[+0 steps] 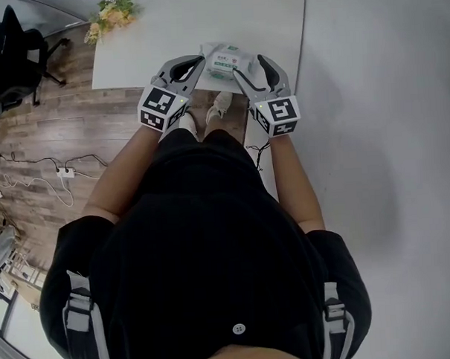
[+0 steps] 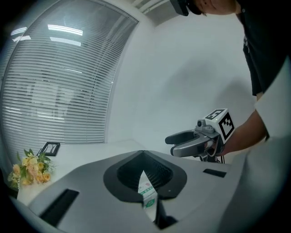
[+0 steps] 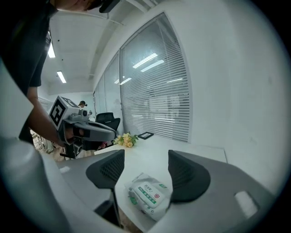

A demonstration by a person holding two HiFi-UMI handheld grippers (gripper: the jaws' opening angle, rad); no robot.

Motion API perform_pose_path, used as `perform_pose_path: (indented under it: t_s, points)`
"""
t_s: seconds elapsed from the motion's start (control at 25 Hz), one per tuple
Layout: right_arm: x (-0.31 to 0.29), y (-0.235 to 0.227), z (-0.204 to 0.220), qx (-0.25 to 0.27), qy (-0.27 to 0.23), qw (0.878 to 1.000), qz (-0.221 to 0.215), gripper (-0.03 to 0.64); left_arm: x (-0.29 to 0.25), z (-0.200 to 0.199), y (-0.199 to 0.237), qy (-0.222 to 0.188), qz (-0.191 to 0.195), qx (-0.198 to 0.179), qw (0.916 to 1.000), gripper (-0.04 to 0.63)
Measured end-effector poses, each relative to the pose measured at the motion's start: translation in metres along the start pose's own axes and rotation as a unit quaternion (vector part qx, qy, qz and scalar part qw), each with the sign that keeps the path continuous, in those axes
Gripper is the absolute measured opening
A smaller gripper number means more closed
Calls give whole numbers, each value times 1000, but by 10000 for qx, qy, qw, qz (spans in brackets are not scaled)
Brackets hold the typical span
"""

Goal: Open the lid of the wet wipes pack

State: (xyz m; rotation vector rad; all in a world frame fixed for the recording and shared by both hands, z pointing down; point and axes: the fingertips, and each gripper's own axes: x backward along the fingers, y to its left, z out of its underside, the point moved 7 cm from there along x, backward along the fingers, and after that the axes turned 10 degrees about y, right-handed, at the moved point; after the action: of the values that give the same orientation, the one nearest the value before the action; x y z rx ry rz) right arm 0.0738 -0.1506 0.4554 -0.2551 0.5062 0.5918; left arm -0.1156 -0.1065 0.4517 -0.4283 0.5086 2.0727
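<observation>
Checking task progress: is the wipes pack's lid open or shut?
Shut: the lid lies flat against the wet wipes pack in the right gripper view, no flap raised.

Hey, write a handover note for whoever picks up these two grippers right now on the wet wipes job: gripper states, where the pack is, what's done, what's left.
Left gripper: jaws shut on one edge of the wet wipes pack, holding it in place.
Right gripper: jaws open, poised above the pack, gripping nothing.
Pack: lies label up at the edge of the white table nearest the person.
Done: the pack is gripped by the left gripper.
Left: the lid looks flat and closed. Probably next: catch its flap with the right jaws and lift it open.
</observation>
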Motion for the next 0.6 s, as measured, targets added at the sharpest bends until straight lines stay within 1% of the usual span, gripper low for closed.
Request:
perform_pose_path:
  t_s: [0.24, 0.6]
  points:
    - [-31, -15, 24, 135, 429, 9990, -59, 308, -30, 17, 13, 290, -115, 171, 9994, 8]
    - [-61, -31, 52, 219, 817, 9964, -75, 308, -67, 47, 27, 753, -121, 423, 9962, 8]
